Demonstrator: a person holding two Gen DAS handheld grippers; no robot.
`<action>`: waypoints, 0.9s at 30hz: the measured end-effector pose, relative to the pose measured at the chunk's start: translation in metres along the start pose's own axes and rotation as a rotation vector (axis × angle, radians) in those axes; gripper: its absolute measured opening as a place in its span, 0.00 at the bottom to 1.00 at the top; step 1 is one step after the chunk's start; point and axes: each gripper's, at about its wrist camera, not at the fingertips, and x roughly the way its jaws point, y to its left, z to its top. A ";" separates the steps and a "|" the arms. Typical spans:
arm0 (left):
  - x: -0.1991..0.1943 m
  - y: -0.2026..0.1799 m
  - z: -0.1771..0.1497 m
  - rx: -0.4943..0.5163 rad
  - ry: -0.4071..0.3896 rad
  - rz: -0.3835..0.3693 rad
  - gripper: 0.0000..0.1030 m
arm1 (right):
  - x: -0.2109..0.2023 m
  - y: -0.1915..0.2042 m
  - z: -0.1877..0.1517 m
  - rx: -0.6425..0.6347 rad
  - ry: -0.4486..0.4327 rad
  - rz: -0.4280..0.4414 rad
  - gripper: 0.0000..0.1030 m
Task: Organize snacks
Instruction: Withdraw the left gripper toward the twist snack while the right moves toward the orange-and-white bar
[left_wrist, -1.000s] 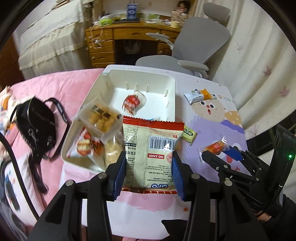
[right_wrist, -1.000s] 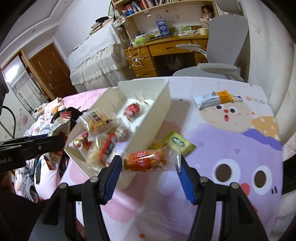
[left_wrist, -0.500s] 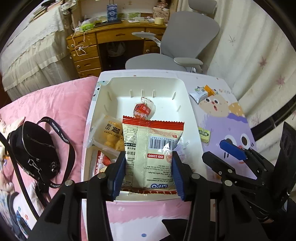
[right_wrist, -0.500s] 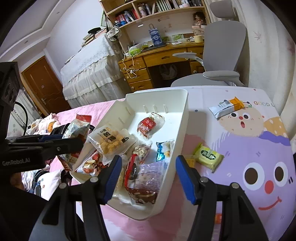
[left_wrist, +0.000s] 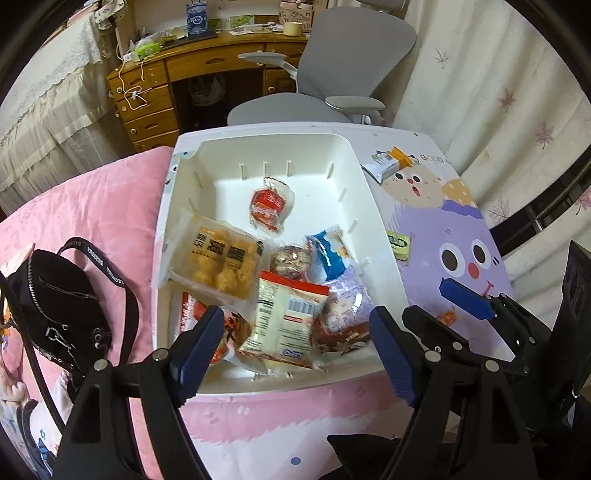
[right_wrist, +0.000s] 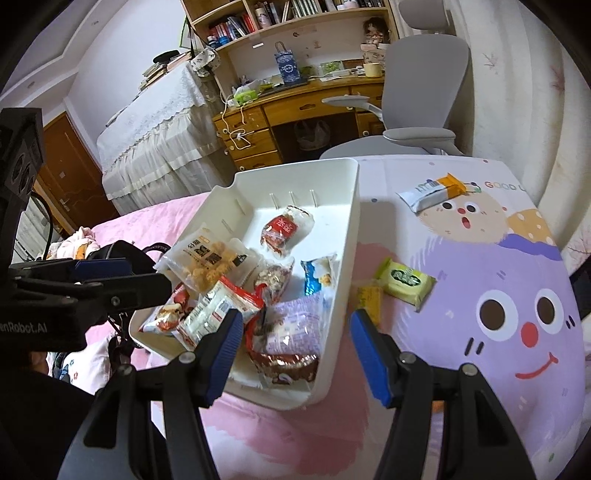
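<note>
We have most of the snacks in the white bin (left_wrist: 384, 236) already, in the middle of the left wrist view: a red candy, a bag of yellow puffs, a blue pack, a purple pack, and the cream snack bag (left_wrist: 284, 325) with the red top. That cream bag lies in the low middle of the bin, on top of other packs. Its long side runs from the bottom of the frame up toward the top, tipped a bit left, with the red end pointing up and away from us. Our left gripper (left_wrist: 295, 354) is spread wide and holds nothing. Our right gripper (right_wrist: 295, 350) is spread wide too, and empty. We think a few are left on the table (right_wrist: 517, 295): the green pack (right_wrist: 405, 282) and a small yellow one (right_wrist: 369, 299) right beside the bin, the white and orange bar (right_wrist: 436, 192) in the upper right, and a small orange candy (left_wrist: 447, 317) at the right.
</note>
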 end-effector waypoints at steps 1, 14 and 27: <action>0.000 -0.002 0.000 0.001 0.002 -0.003 0.77 | -0.002 -0.001 -0.001 0.002 0.003 -0.006 0.60; -0.012 -0.054 -0.010 -0.057 -0.022 -0.008 0.77 | -0.032 -0.048 -0.013 -0.001 0.039 -0.026 0.60; -0.010 -0.135 -0.038 -0.269 -0.034 0.060 0.77 | -0.051 -0.136 -0.005 -0.079 0.172 0.065 0.60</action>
